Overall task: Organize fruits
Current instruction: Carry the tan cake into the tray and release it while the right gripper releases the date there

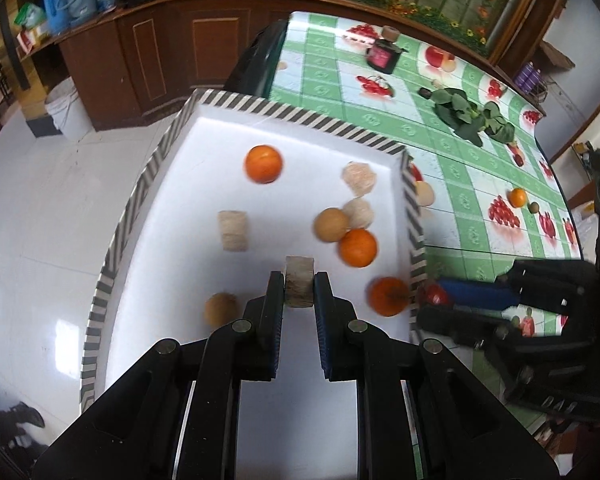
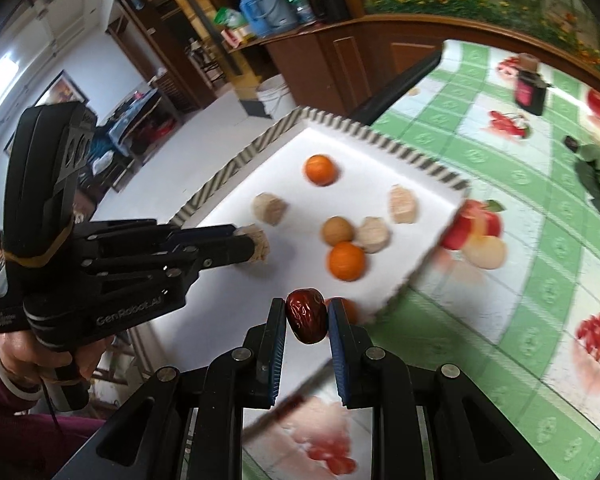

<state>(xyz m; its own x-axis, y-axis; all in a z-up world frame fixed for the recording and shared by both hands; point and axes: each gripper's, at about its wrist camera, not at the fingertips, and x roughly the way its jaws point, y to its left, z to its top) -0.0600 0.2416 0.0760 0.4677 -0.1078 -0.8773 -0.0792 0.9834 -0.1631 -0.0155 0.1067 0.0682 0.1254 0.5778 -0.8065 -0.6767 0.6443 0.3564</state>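
Tray: white, striped rim, on the table's left edge.
Oranges: one toward the far left corner, one mid-right, one against the right rim.
Brown fruit: round, touching the mid-right orange.
Pale chunks: several spread across the tray; one clamped upright above the near edge.
Date: dark red, wrinkled, held over the near right corner.

The near corner of the white tray smears with motion blur. An orange there hides mostly behind the right tongs. In the left wrist view, the right tongs' lower body runs off the right edge.
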